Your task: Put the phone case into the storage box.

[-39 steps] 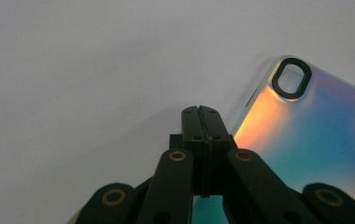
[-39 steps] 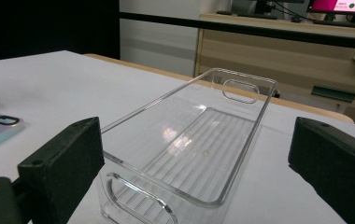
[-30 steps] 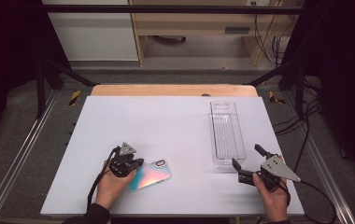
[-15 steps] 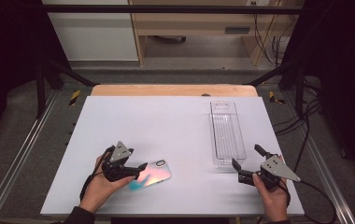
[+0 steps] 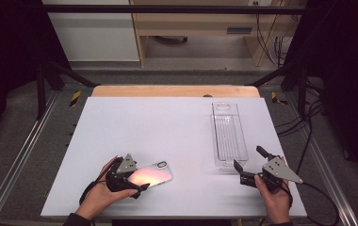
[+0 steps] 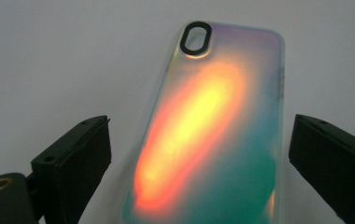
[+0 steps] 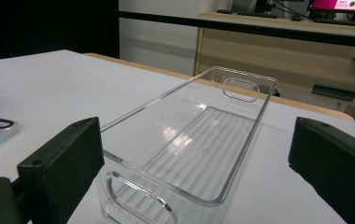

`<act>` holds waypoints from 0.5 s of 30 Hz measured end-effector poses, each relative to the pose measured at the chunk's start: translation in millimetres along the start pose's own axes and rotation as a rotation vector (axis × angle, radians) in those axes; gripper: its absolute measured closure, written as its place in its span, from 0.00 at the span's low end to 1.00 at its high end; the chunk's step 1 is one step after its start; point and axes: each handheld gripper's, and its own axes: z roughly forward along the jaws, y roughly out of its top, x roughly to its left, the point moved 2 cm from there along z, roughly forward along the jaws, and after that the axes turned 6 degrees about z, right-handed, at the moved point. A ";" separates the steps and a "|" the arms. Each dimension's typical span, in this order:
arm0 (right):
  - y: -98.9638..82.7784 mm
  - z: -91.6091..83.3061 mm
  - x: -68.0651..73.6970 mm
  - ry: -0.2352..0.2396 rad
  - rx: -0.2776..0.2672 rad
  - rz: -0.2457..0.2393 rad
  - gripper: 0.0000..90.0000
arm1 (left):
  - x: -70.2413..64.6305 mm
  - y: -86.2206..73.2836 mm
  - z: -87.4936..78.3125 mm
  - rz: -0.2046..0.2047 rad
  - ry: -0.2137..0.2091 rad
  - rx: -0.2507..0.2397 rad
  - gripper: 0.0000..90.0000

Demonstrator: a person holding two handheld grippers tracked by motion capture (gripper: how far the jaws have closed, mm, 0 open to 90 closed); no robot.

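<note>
An iridescent phone case [image 5: 152, 173] lies flat on the white table [image 5: 167, 127] at the near left, camera hole [image 6: 195, 38] pointing away from me. My left gripper [image 5: 131, 179] straddles its near end. Its jaws have just been opening and now stand wide on either side of the phone case [image 6: 203, 140] without touching it. At the near right, my right gripper [image 5: 248, 158] is open and empty, facing the near end of a clear plastic bin [image 5: 229, 134]. That bin [image 7: 203, 140] is empty, with handle cut-outs at both ends.
A wooden strip [image 5: 174, 91] borders the table's far edge. Metal rails [image 5: 21, 155] run along both sides, and cables [image 5: 309, 122] hang at the right. Bare tabletop spans the middle, between the case and the bin.
The left gripper's jaws have opened off the phone case, which now lies free on the table. The left hand has shifted slightly. The right hand and the bin are unchanged.
</note>
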 end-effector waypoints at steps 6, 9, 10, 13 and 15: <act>0.1 0.0 0.4 0.002 0.002 0.001 0.04 | -1.9 -3.7 4.3 0.013 -0.015 0.029 0.06; 0.1 -0.1 0.2 0.002 0.000 -0.001 0.04 | -1.6 -4.7 5.3 0.012 -0.018 0.033 0.07; 0.1 -0.1 0.2 0.002 0.000 -0.001 0.04 | -1.7 -5.7 6.3 0.014 -0.025 0.037 0.07; 0.1 -0.1 0.1 0.002 0.000 -0.001 0.04 | -1.7 -7.1 8.0 0.014 -0.026 0.047 0.07; 0.2 -0.3 0.4 0.002 0.001 0.001 0.04 | -1.6 -7.6 8.6 0.010 -0.029 0.048 0.08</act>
